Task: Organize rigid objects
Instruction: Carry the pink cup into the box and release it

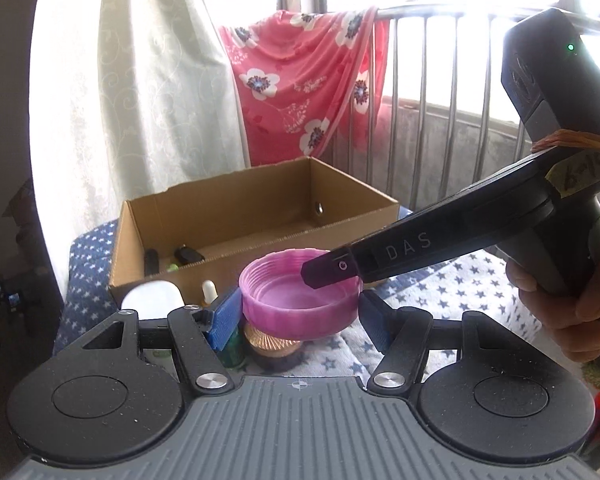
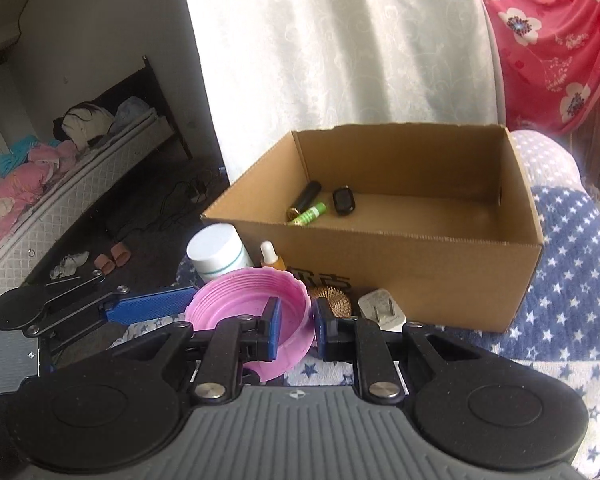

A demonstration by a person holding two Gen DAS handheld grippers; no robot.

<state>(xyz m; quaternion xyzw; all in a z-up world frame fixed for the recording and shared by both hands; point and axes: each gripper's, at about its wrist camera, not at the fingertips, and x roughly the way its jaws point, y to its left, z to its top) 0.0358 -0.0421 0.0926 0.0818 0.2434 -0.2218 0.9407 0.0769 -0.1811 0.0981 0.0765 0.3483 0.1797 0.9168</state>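
Box (image 2: 400,280) holds battery (image 2: 310,215), fob (image 2: 343,201) (black) — tube (image 2: 306,198).

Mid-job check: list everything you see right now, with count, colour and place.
lid: one, pink, held by both grippers above the blanket
cardboard box: one, brown, open, on the blanket
items in box: three, a dark tube, a green battery, a black fob
jar: one, white, left of box front
dropper bottle: one, amber, beside the jar
plug: one, white, against the box front
gold round object: one, behind the lid
blanket: one, blue and white with stars
left gripper: across the lid's sides
right gripper: pinching the lid's wall
hand: one, holding the right gripper's handle
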